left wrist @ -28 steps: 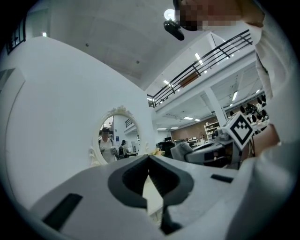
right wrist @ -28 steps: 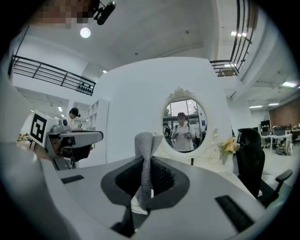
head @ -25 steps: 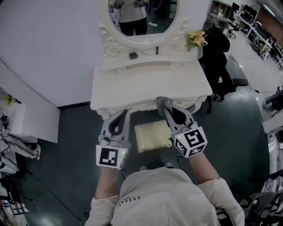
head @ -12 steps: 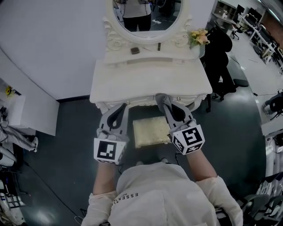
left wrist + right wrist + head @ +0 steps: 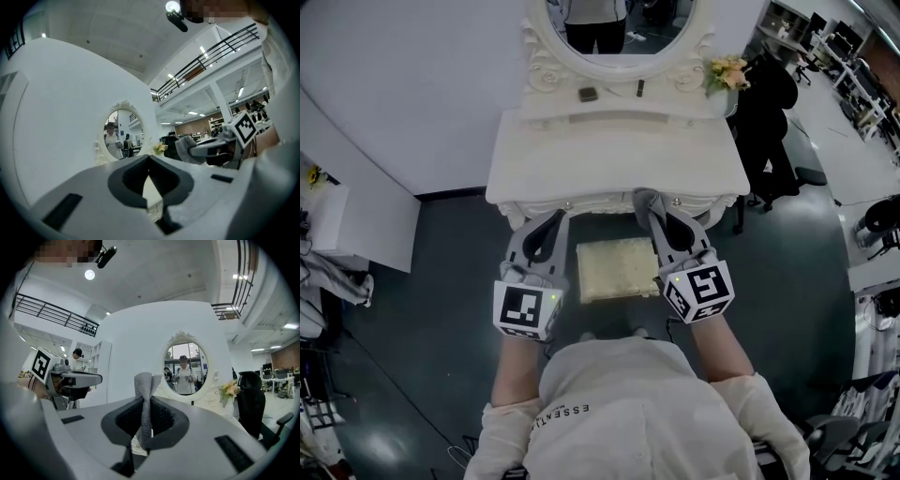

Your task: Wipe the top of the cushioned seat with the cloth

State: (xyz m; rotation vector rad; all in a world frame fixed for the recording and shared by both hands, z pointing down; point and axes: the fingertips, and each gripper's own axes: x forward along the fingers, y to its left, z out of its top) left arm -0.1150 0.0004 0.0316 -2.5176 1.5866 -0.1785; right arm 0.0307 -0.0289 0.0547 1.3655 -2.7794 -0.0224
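Looking down from the head view, we saw a white dressing table (image 5: 609,159) filling the 12 o'clock side, with an oval mirror (image 5: 609,28) at its back edge. The cushioned seat (image 5: 614,267), pale and square, sat just at 6 o'clock of the table's front edge, between our two grippers. The left gripper (image 5: 149,158) hung at the seat's 9 o'clock, its jaws brought together at the tips with nothing between them. The right gripper (image 5: 651,210) hung at the seat's 3 o'clock, its jaws pinched on a grey cloth (image 5: 145,380) that stood up in a fold above the tips, off the cushion. A bunch of pale flowers (image 5: 727,70) stood at the table's 2 o'clock corner; we could not make out what held them. Lettering (image 5: 567,412) on our shirt back read "ESSENTI", the rest hidden.
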